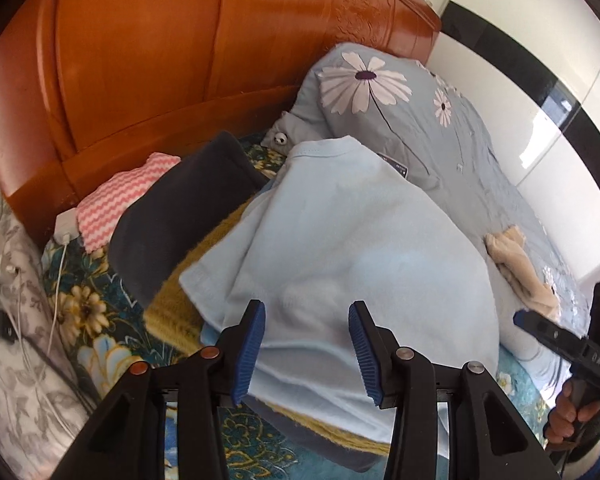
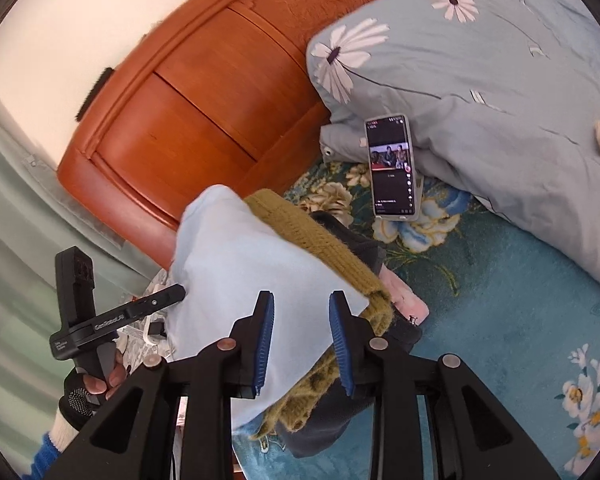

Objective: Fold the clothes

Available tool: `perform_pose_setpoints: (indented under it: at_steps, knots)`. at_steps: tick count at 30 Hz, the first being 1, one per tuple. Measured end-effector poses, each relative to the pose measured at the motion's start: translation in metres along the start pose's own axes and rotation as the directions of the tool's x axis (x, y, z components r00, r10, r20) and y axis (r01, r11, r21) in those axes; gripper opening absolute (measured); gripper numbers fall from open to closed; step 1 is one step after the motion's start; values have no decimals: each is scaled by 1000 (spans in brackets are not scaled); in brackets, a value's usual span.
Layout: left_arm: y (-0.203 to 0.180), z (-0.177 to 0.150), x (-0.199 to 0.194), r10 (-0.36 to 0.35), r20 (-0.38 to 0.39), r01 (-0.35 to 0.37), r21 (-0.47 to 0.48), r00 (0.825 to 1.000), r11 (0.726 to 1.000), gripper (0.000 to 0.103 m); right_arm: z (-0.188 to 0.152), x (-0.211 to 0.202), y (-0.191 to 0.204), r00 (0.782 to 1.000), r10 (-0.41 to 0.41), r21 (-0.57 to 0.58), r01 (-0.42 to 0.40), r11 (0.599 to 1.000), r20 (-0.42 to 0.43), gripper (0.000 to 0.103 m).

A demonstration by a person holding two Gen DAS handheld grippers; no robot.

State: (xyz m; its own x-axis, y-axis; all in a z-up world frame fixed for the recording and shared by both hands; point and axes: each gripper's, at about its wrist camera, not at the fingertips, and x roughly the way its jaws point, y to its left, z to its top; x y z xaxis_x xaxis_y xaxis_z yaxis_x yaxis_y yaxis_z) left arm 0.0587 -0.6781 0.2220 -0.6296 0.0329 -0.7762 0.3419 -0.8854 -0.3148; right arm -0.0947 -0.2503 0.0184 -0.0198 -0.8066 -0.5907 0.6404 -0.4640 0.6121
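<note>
The light blue garment lies on top of a pile of clothes on the bed, between the wooden headboard and both grippers. Under it there is a mustard knitted piece with thick ribs, and below that a dark grey fleece piece. A pink and white zigzag cloth is just beside the pile, on the headboard side.

The left gripper is open; its blue ribbed pads stand apart over the near edge of the blue garment and do not press on it. The right gripper is also parted, more narrowly, with the blue cloth between its jaws but not visibly pinched. Both grippers point downward to the same near edge, so the garment lies straight ahead of them and stretches away toward the headboard. The left gripper seems to be more over the middle of it, the right one near its corner.

The blue cloth looks soft, smooth and thin, with round folds. A phone leans on the floral duvet, well apart from the pile.
</note>
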Motion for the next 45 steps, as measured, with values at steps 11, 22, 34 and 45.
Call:
perform_pose_setpoints:
  at_steps: [11,22,34,45]
  knots:
    - [-16,-100,-2,33,-10,-34,-107,999,994,51,-88,17,-11,986,-36,11,39,999,-163,30]
    - [-21,-154,7,89,-62,-98,-165,994,981,69,-130,27,21,977,-126,-178,96,979,-169,39]
    - [-26,-173,24,132,-80,-138,-68,988,988,103,-152,38,35,967,-200,-272,152,950,-155,45]
    - [-21,-173,22,136,-5,-137,-25,991,990,103,-163,48,44,958,-234,-320,173,932,-163,63]
